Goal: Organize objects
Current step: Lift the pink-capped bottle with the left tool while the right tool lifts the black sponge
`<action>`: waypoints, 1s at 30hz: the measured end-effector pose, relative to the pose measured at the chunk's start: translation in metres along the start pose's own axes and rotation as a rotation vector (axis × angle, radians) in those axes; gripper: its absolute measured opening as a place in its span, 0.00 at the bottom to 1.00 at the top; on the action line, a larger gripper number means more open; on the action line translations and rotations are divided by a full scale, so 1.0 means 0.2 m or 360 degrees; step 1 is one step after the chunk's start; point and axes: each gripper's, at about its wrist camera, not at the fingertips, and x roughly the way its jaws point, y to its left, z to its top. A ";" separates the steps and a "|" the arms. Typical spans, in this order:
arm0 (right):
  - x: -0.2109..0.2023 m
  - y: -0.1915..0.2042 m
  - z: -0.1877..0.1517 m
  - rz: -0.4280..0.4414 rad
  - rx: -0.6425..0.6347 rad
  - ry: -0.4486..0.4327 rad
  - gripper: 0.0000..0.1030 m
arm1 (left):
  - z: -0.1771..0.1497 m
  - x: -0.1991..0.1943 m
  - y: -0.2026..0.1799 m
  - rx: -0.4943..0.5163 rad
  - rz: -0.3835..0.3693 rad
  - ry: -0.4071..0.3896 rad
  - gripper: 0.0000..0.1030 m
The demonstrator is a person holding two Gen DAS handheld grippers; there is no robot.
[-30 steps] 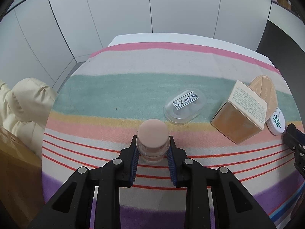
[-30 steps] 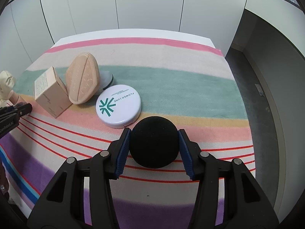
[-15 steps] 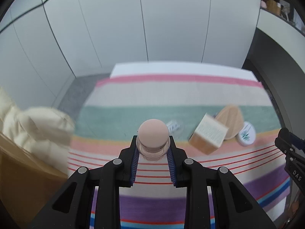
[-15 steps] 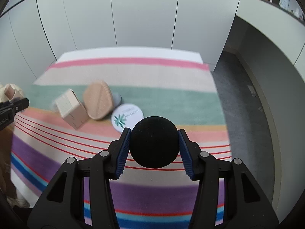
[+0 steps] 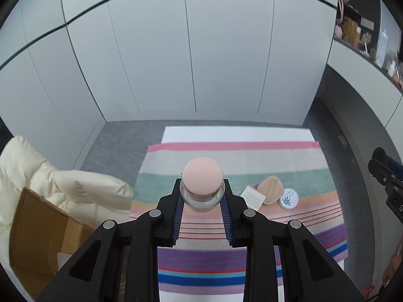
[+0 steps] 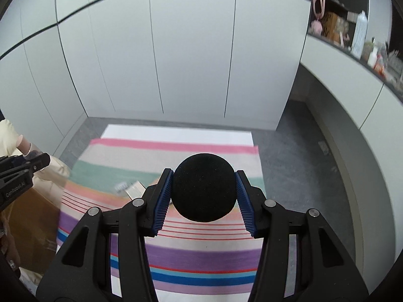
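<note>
Left claw [image 5: 202,210] grips a clear holder topped by a pink sponge [image 5: 202,176], and the right claw [image 6: 204,197] clamps a black sponge [image 6: 204,187], both held high above the striped worktop [image 5: 236,156]. Neither is placed yet, I judge; a box [image 5: 254,198], a tan puff [image 5: 271,189] and a white compact [image 5: 289,198] lie unsorted below.

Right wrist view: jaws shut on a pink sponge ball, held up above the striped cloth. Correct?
Not quite. In the right wrist view the right gripper holds a black sponge ball, not pink. The pink-topped one is in the left gripper. Both hang above the striped cloth.
</note>
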 end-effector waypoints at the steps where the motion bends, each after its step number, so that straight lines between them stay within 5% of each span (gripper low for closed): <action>1: -0.04 0.01 0.02 0.0005 -0.0010 -0.0015 0.50 | 0.01 -0.03 0.01 -0.0003 -0.0001 -0.0006 0.27; 10: -0.33 0.07 0.11 -0.0002 -0.0071 -0.0118 0.50 | 0.09 -0.26 0.04 -0.0018 -0.0023 -0.0060 0.27; 20: -0.42 0.03 0.08 -0.0045 -0.0051 -0.0108 0.50 | 0.06 -0.42 0.06 -0.0022 0.0003 -0.0043 0.27; 30: -0.56 -0.03 -0.11 -0.0088 -0.0062 -0.0063 0.50 | -0.16 -0.58 0.10 0.0102 0.0079 -0.0013 0.27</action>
